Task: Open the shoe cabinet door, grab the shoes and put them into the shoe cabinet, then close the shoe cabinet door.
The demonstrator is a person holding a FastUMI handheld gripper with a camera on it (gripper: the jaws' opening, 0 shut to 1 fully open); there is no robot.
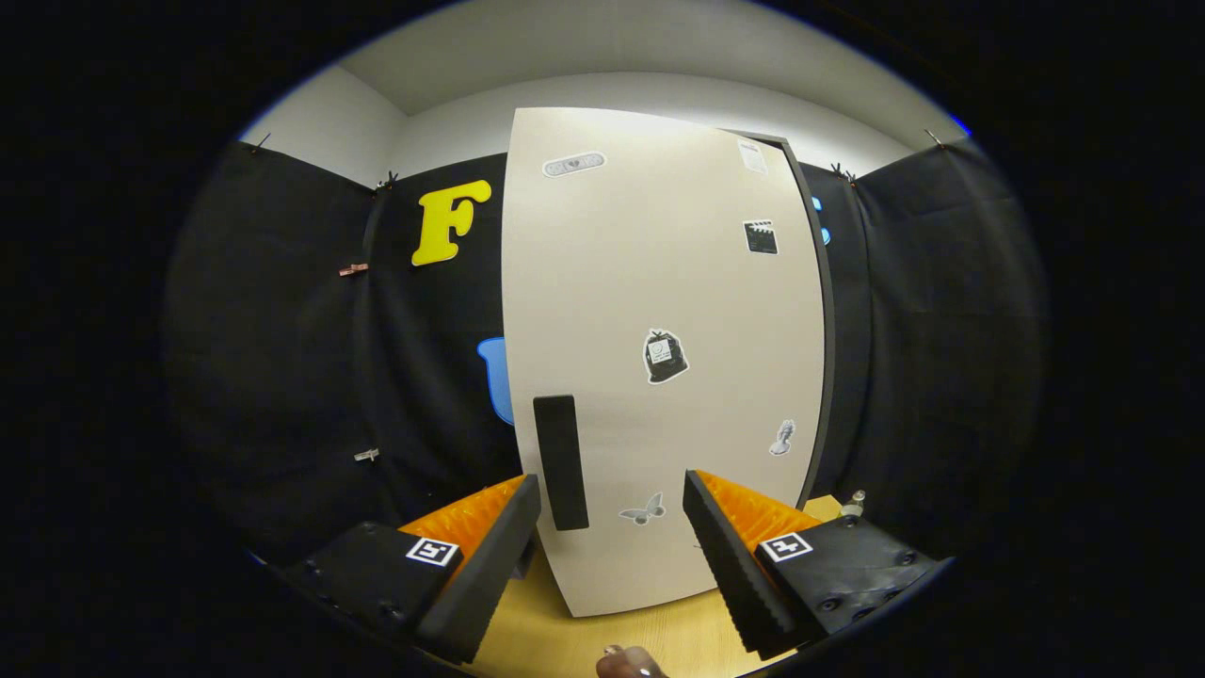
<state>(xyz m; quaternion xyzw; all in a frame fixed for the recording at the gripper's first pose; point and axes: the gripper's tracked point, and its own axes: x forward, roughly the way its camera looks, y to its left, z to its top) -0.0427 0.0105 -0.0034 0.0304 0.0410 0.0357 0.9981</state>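
Nearest, the gripper (612, 490) has its two fingers spread wide apart with nothing pinched between them. Low between the fingers, a small part of a person's hand (629, 663) shows over the light wooden tabletop (650, 633).

Just ahead of the fingers stands the shoe cabinet door (659, 339), a tall pale panel that rises upright from the tabletop. It looks closed or nearly closed, with a dark edge of the cabinet frame (821, 311) running down its right side. A dark vertical handle (560, 461) sits low on the left side of the door, just beyond the tip of the left finger and slightly toward the gap; no finger touches it. Several stickers dot the door: a butterfly sticker (643, 511) low down between the fingertips, a dark bag-shaped sticker (664, 356) near the middle, and a clapperboard sticker (761, 236) higher on the right.

Beyond the cabinet hangs the booth's black cloth wall (282, 377), with a pale wall (452, 122) above it.
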